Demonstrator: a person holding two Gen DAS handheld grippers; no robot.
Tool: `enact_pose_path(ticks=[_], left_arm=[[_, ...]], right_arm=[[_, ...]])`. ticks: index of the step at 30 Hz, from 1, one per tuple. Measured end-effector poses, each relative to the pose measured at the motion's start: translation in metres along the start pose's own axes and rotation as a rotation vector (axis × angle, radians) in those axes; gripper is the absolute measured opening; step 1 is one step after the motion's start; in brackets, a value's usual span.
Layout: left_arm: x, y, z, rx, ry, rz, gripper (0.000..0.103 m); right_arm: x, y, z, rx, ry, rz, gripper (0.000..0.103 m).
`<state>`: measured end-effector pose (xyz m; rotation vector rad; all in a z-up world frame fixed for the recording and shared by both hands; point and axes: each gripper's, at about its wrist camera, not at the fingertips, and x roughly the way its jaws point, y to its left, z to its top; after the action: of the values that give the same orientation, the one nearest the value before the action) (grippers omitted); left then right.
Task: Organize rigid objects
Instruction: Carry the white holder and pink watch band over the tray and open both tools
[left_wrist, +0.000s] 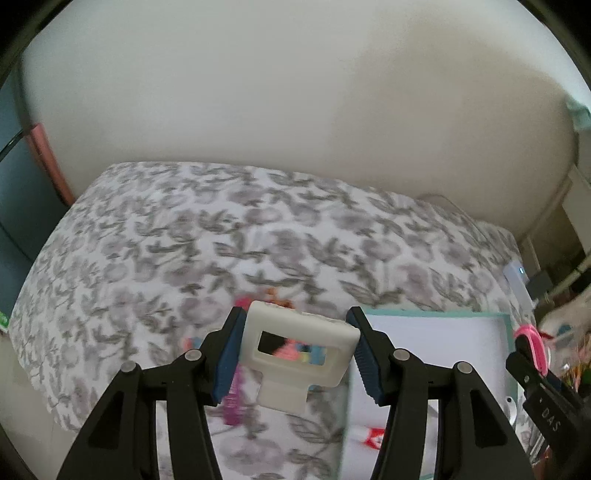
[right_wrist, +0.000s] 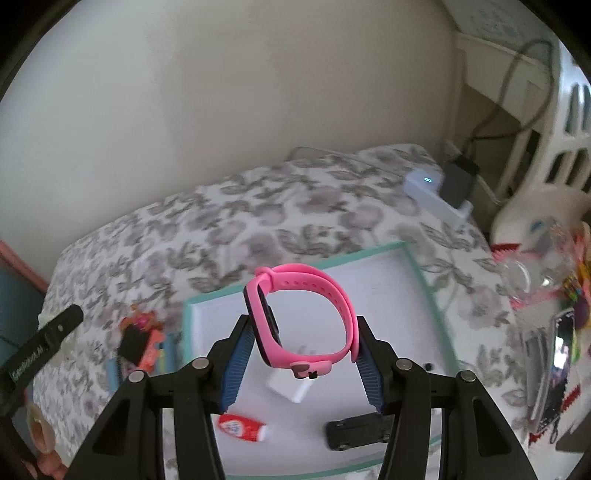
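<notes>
Jaws: left gripper (left_wrist: 297, 354) clamps blocky white plastic frame (left_wrist: 299, 347); right gripper (right_wrist: 301, 358) clamps rubbery pink watch (right_wrist: 301, 317).

Both wrist views look forward along own fingers, angled down, close above floral bedspread (left_wrist: 184, 240). Shared: teal-rimmed tray (right_wrist: 421, 266), ahead-right of left tool, directly under right tool; wall beyond.

Both hand-held grippers (left_wrist: 297, 354) (right_wrist: 301, 350) clamped, loaded.
</notes>
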<state>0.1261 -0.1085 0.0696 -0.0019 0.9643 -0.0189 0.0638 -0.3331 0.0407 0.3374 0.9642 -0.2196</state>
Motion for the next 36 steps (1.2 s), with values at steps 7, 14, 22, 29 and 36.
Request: enact_pose_path(ticks=[7, 14, 22, 29, 36], left_arm=[[0.018, -0.045, -0.007, 0.065, 0.030, -0.041, 0.057], [0.041, -0.071, -0.014, 0.112, 0.072, -0.062, 0.058], [0.076, -0.087, -0.027, 0.155, 0.147, -0.067, 0.058], [0.106, -0.092, -0.046, 0.180, 0.234, -0.048, 0.058], [0.115, -0.095, -0.054, 0.203, 0.255, -0.043, 0.058]], right_arm=[[0.011, -0.023, 0.007, 0.038, 0.018, -0.041, 0.056], [0.031, -0.026, 0.012, 0.018, 0.040, -0.070, 0.056], [0.084, -0.033, -0.003, 0.008, 0.172, -0.104, 0.057], [0.108, -0.032, -0.015, -0.023, 0.232, -0.146, 0.057], [0.120, -0.035, -0.024, -0.034, 0.267, -0.167, 0.057]])
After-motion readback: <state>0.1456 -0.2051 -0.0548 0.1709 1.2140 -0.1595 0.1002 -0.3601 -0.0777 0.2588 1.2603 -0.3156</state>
